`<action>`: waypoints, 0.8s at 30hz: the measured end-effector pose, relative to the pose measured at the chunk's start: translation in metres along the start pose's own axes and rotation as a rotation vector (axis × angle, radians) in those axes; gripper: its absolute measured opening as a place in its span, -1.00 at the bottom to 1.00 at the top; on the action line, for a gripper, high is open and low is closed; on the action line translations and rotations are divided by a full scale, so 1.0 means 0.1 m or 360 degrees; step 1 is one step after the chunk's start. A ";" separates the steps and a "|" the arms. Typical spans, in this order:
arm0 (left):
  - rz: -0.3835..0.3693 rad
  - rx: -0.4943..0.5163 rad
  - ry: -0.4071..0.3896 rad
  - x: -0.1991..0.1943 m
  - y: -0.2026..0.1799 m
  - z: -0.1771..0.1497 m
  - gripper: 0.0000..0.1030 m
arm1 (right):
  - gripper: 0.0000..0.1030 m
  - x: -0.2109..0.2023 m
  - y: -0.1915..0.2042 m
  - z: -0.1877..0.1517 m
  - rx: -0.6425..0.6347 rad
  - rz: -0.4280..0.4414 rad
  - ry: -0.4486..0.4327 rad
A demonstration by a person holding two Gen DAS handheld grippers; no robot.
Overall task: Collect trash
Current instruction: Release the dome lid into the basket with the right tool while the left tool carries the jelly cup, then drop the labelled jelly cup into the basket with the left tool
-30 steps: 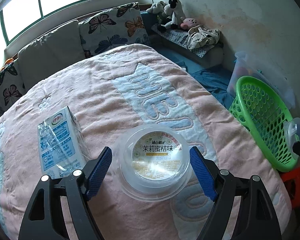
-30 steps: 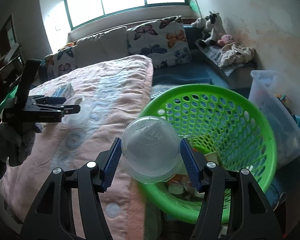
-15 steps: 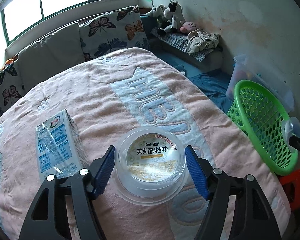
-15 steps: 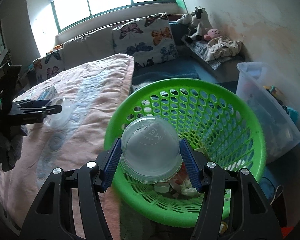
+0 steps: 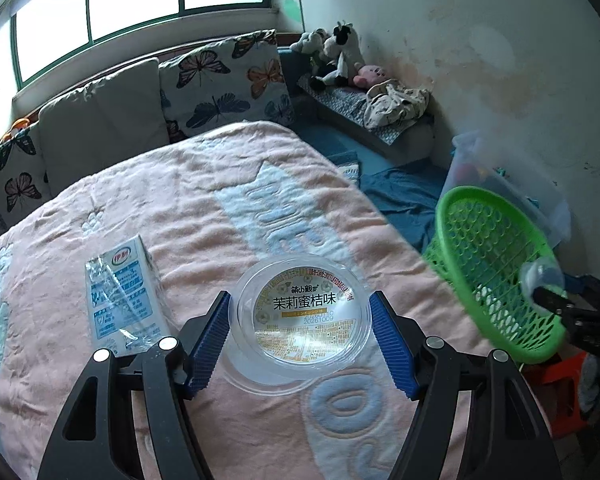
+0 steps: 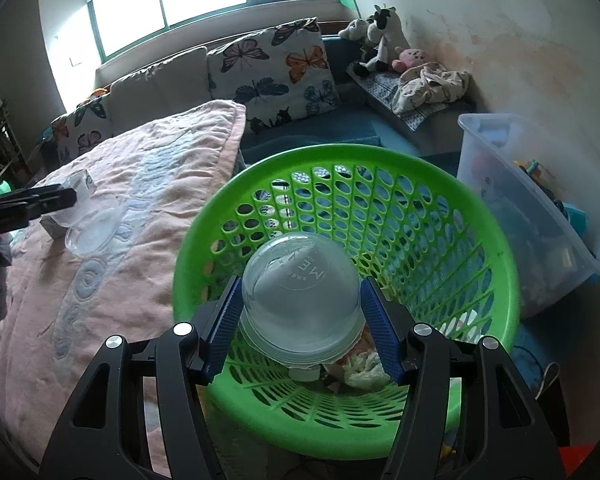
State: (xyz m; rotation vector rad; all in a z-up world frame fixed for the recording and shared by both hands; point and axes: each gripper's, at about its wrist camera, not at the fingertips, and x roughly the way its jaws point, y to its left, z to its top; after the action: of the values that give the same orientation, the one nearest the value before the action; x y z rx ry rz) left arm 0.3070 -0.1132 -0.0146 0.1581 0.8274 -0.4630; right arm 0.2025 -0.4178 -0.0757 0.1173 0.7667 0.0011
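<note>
A clear plastic cup with a printed foil lid [image 5: 304,316] sits between the blue pads of my left gripper [image 5: 299,336], which is shut on its sides just above the pink blanket [image 5: 188,200]. To its left a blue-and-white milk carton [image 5: 122,296] lies flat. My right gripper [image 6: 300,312] is shut on a clear domed cup [image 6: 300,280], held over the inside of the green perforated basket [image 6: 340,152]. Crumpled trash lies on the basket's bottom. From the left wrist view the basket [image 5: 496,264] stands off the bed's right edge.
Butterfly-print cushions [image 6: 272,68] and plain ones line the window side. A clear storage bin [image 6: 528,208] stands right of the basket by the wall. Soft toys [image 5: 340,60] and clothes lie on a bench. A red stool [image 5: 568,384] sits below the basket.
The left jaws closed onto the lidded cup and raised it a little. The right gripper carried the domed cup from the bed's edge to over the basket.
</note>
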 end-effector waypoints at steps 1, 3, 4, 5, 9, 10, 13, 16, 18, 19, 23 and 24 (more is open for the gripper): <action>-0.0005 0.0008 -0.0008 -0.03 -0.04 0.01 0.31 | 0.18 0.00 -0.02 -0.01 0.0003 -0.0004 0.0001; -0.0017 0.0022 -0.0020 -0.07 -0.11 0.04 0.31 | 0.19 0.00 -0.05 -0.02 0.0008 -0.0010 0.0003; -0.0027 0.0025 -0.0023 -0.09 -0.14 0.06 0.31 | 0.21 -0.01 -0.07 -0.03 0.0014 -0.0011 0.0003; -0.0034 0.0026 -0.0027 -0.10 -0.17 0.07 0.31 | 0.22 -0.01 -0.08 -0.03 0.0019 -0.0012 0.0001; -0.0076 0.0053 -0.0049 -0.14 -0.35 0.14 0.31 | 0.30 -0.07 -0.15 -0.05 0.0028 -0.0009 -0.0021; -0.0085 0.0061 -0.0051 -0.15 -0.40 0.16 0.31 | 0.30 -0.09 -0.15 -0.04 0.0027 -0.0013 -0.0024; -0.0118 0.0080 -0.0047 -0.15 -0.56 0.19 0.31 | 0.30 -0.16 -0.19 -0.06 0.0031 -0.0015 -0.0044; -0.0151 0.0100 -0.0050 -0.14 -0.72 0.23 0.31 | 0.30 -0.24 -0.23 -0.08 0.0032 -0.0020 -0.0065; -0.0181 0.0111 -0.0046 -0.12 -0.83 0.25 0.31 | 0.31 -0.28 -0.26 -0.10 0.0035 -0.0013 -0.0070; -0.0193 0.0122 -0.0044 -0.11 -0.90 0.26 0.31 | 0.31 -0.30 -0.27 -0.11 0.0033 -0.0015 -0.0075; -0.0237 0.0169 -0.0028 -0.05 -1.18 0.27 0.31 | 0.31 -0.39 -0.32 -0.18 0.0035 -0.0042 -0.0098; -0.0251 0.0181 -0.0020 -0.02 -1.26 0.27 0.31 | 0.31 -0.40 -0.33 -0.20 0.0040 -0.0045 -0.0100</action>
State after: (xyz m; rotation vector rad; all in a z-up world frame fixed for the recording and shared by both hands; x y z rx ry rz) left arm 0.2665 -0.2333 0.0107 0.1953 0.8045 -0.6592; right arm 0.1585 -0.4506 -0.0653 0.1300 0.7054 -0.0386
